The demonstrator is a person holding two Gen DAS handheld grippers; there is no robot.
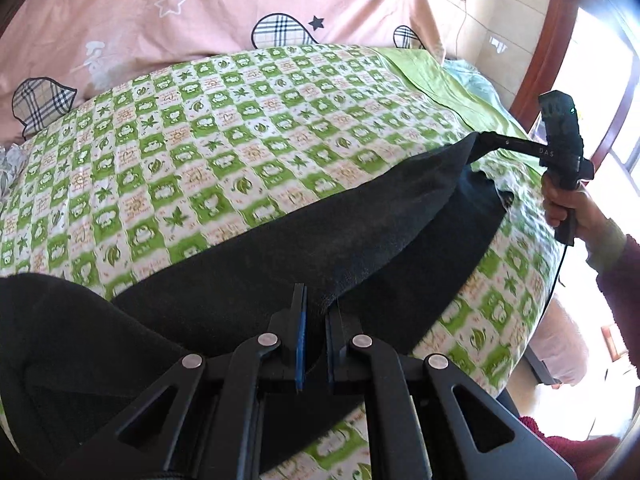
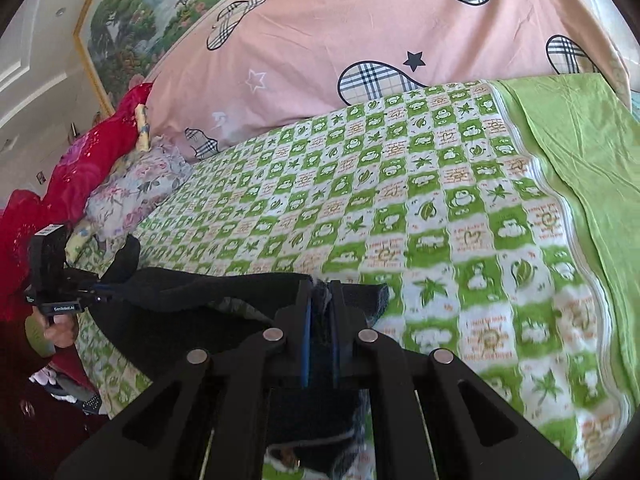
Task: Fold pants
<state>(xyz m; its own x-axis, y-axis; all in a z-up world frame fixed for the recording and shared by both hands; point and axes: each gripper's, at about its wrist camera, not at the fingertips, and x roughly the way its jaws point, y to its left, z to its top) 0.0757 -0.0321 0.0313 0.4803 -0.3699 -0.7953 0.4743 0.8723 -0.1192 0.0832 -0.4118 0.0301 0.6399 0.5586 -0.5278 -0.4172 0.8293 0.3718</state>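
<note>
Black pants (image 1: pixel 304 240) lie stretched across the bed's near side on a green-and-white checked sheet (image 1: pixel 200 140). My left gripper (image 1: pixel 318 308) is shut on one end of the pants, cloth pinched between its blue pads. My right gripper (image 2: pixel 320 300) is shut on the other end of the pants (image 2: pixel 180 312) and holds the cloth lifted off the sheet. In the left wrist view the right gripper (image 1: pixel 480 138) shows at the far right, pulling the fabric up. In the right wrist view the left gripper (image 2: pixel 100 288) shows at the far left.
A pink quilt (image 1: pixel 180 12) with plaid hearts lies along the far side of the bed. A plain green cloth (image 2: pixel 580 160) covers the right end. A floral pillow (image 2: pixel 136 188) and red bedding (image 2: pixel 80 168) lie at the left end. A window (image 1: pixel 600 92) stands at the right.
</note>
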